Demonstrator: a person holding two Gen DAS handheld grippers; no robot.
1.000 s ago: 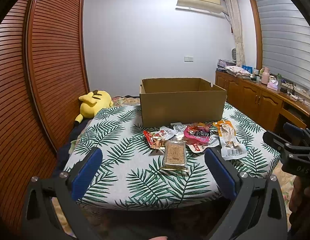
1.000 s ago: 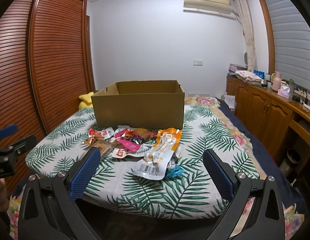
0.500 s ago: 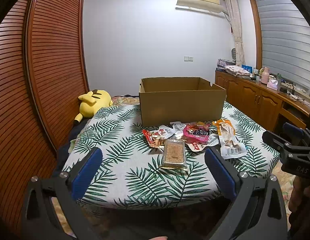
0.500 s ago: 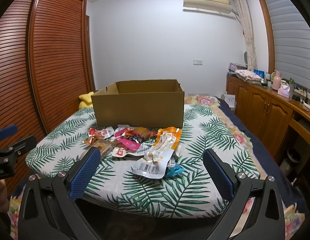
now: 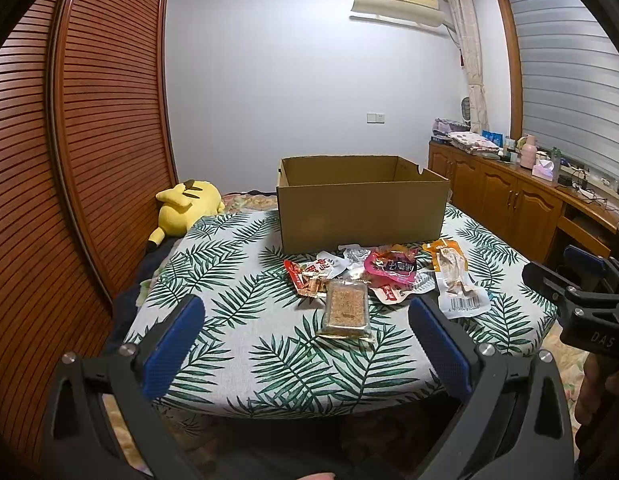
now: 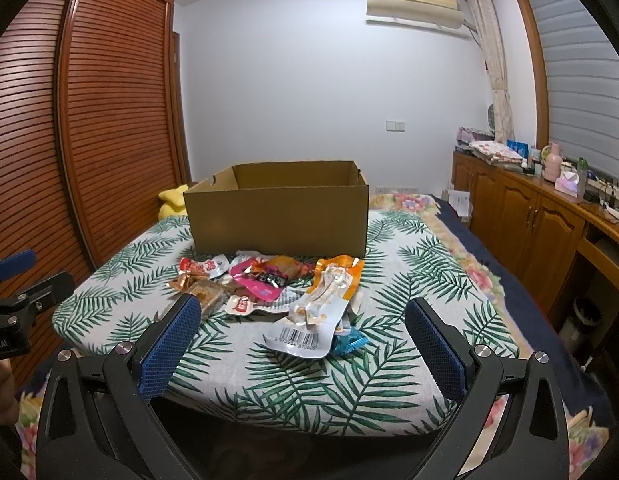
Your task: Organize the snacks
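An open cardboard box (image 5: 361, 204) stands on a leaf-print table (image 5: 237, 320); it also shows in the right wrist view (image 6: 279, 210). Several snack packets lie in front of it: a brown cracker pack (image 5: 346, 312), a pink pack (image 5: 390, 268), an orange-and-clear pack (image 6: 323, 304), a red pack (image 5: 309, 278) and a small blue pack (image 6: 349, 340). My left gripper (image 5: 305, 344) is open and empty before the table's near edge, facing the cracker pack. My right gripper (image 6: 303, 340) is open and empty, facing the orange pack.
A slatted wooden wardrobe (image 5: 69, 160) runs along the left. A yellow plush toy (image 5: 185, 208) lies beyond the table's left corner. A wooden sideboard (image 6: 549, 220) with small items lines the right wall. A flowered bedspread (image 6: 449, 240) lies right of the table.
Both grippers have drifted slightly; the table and snacks sit a touch higher in the views. Nothing has been taken hold of.
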